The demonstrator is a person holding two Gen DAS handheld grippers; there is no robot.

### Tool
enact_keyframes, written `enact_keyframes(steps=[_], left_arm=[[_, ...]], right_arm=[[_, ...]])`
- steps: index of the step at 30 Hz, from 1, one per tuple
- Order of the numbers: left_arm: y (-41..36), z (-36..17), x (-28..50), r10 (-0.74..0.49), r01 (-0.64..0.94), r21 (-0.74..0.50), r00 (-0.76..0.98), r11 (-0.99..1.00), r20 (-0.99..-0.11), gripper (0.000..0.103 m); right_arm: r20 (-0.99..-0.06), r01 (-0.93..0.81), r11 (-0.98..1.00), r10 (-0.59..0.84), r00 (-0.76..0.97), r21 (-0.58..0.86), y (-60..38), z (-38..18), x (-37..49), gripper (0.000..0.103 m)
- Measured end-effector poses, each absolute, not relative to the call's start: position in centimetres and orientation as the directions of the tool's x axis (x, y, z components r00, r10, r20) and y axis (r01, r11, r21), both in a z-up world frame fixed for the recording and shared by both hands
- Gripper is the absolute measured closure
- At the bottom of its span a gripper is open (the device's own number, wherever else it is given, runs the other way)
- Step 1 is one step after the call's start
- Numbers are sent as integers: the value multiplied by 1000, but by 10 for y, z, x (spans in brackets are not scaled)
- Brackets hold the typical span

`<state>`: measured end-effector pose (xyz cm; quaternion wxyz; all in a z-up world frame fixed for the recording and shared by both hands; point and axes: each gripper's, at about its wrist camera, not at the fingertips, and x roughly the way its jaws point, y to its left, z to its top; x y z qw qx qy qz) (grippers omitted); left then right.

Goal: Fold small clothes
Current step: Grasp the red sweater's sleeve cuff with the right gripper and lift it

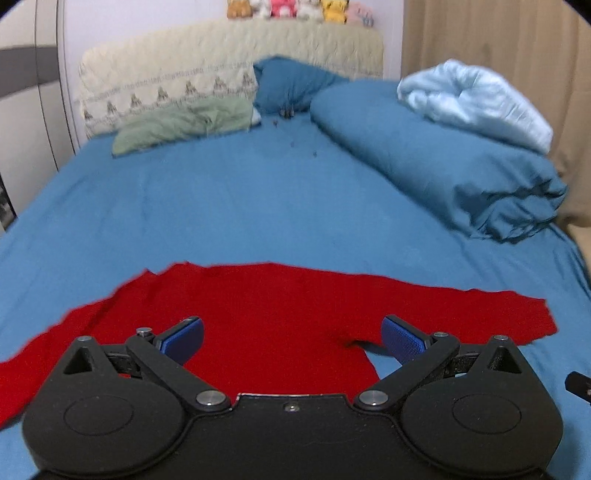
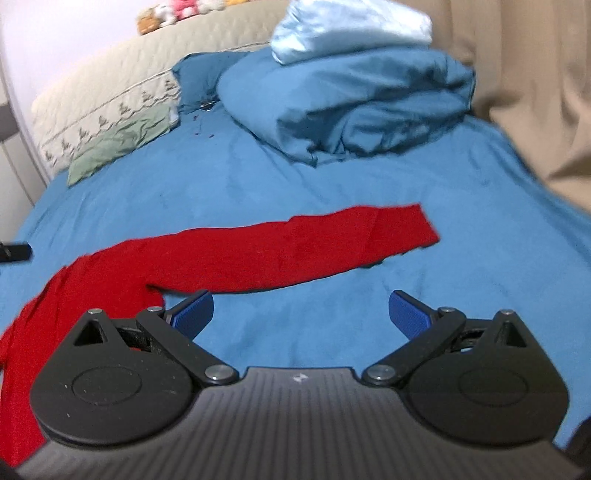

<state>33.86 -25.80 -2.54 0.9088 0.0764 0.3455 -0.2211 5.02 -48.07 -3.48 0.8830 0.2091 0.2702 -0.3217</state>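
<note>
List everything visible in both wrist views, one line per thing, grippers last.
red sweater: one, red, spread flat on the near part of the bed, sleeves out to both sides
bed sheet: one, blue, covers the bed
duvet: one, blue, bundled at the far right of the bed
light blue blanket: one, pale blue, on top of the duvet
blue pillow: one, blue, against the headboard
green pillow: one, pale green, far left
headboard cover: one, cream, quilted
plush toys: several, mixed colours, atop the headboard
curtain: one, beige, right side
left gripper: one, black with blue pads, open above the sweater
right gripper: one, black with blue pads, open near the sleeve
</note>
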Motion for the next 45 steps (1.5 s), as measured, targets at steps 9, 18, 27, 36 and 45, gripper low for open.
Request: enact_keyframes(steps=[9, 18, 27, 36, 45], left_arm=[[-294, -113, 414, -283, 414, -19, 587, 910, -758, 0], [-305, -164, 458, -267, 362, -76, 512, 929, -817, 2], [-308, -170, 469, -259, 410, -27, 524, 912, -811, 0], [-228, -110, 456, -282, 436, 26, 626, 900, -727, 0], [-77, -72, 440, -220, 308, 16, 714, 951, -664, 0]], right_arm=[[-613, 731, 609, -461, 642, 308, -553, -120, 95, 0], [-578, 777, 492, -525, 624, 392, -602, -159, 116, 26], [-583, 816, 462, -576, 574, 347, -623, -150, 130, 80], [-388, 602, 716, -473, 791, 354, -573, -44, 194, 82], [-340, 92, 948, 19, 940, 306, -375, -25, 353, 82]])
